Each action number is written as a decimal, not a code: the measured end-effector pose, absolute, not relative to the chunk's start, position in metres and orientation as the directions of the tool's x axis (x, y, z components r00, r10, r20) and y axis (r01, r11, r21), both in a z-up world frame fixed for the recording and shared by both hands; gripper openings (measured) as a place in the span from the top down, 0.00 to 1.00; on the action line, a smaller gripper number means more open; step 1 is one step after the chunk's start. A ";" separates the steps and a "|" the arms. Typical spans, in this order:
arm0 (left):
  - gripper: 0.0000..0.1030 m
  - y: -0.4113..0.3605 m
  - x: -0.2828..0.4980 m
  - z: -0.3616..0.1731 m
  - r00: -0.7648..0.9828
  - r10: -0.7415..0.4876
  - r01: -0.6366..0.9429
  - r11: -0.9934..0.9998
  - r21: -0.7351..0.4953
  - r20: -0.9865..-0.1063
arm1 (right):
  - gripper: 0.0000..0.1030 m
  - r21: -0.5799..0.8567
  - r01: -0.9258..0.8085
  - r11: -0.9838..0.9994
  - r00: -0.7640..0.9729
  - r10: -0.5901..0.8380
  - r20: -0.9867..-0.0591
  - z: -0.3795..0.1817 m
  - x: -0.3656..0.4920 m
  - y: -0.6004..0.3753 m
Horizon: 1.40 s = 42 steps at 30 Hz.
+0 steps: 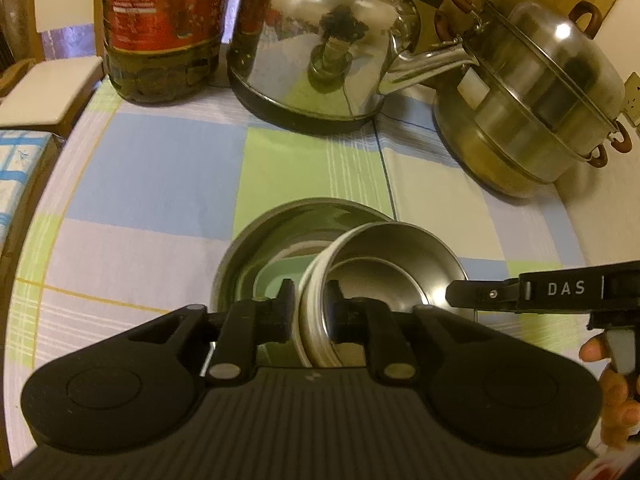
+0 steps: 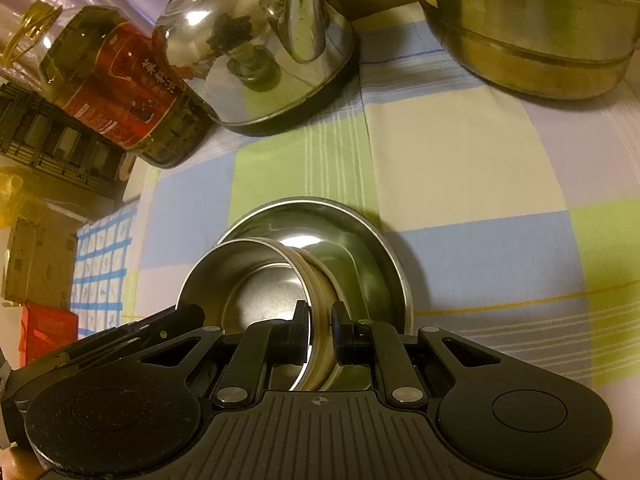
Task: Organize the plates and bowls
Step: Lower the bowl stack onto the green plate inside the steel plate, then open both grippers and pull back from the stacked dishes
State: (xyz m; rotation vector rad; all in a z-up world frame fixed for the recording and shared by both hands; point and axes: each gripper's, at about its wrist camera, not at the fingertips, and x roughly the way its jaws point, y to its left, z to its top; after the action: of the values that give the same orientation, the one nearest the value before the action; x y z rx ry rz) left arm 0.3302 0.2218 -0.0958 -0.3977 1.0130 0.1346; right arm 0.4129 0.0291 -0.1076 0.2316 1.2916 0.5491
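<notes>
Both black grippers, left (image 1: 311,312) and right (image 2: 320,330), pinch the round steel bowl's (image 1: 384,256) rim above the plate (image 2: 360,240).

Small bowl (image 1: 384,264) tilted inside plate (image 1: 280,220); kettle (image 1: 320,48) behind them.

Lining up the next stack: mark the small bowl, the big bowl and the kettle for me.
small bowl (image 1: 394,258): left wrist view, inner wall.
big bowl (image 2: 360,248): right wrist view, inner wall.
kettle (image 1: 316,40): left wrist view, shiny body.
</notes>
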 end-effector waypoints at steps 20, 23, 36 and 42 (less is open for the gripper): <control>0.59 0.184 0.237 -0.017 0.656 0.029 -0.259 0.947 -0.190 -0.754 | 0.42 0.492 -0.405 0.771 0.413 0.634 -0.654 -0.046 0.313 -0.031; 0.59 0.174 0.215 -0.012 0.653 0.022 -0.255 0.948 -0.193 -0.757 | 0.42 0.423 -0.435 0.795 0.443 0.597 -0.669 -0.039 0.283 -0.039; 0.58 0.110 0.122 -0.011 0.630 0.053 -0.216 0.970 -0.109 -0.775 | 0.42 0.381 -0.427 0.820 0.414 0.552 -0.724 -0.047 0.176 -0.078; 0.58 0.084 0.082 -0.008 0.630 0.040 -0.212 0.970 -0.122 -0.776 | 0.42 0.371 -0.419 0.829 0.403 0.535 -0.742 -0.046 0.139 -0.092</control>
State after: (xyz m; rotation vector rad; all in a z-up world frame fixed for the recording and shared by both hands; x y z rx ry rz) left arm 0.0822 0.0844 -0.0080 -0.2094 0.8790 0.1455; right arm 0.1391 -0.0920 -0.0459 0.1325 0.9864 0.6050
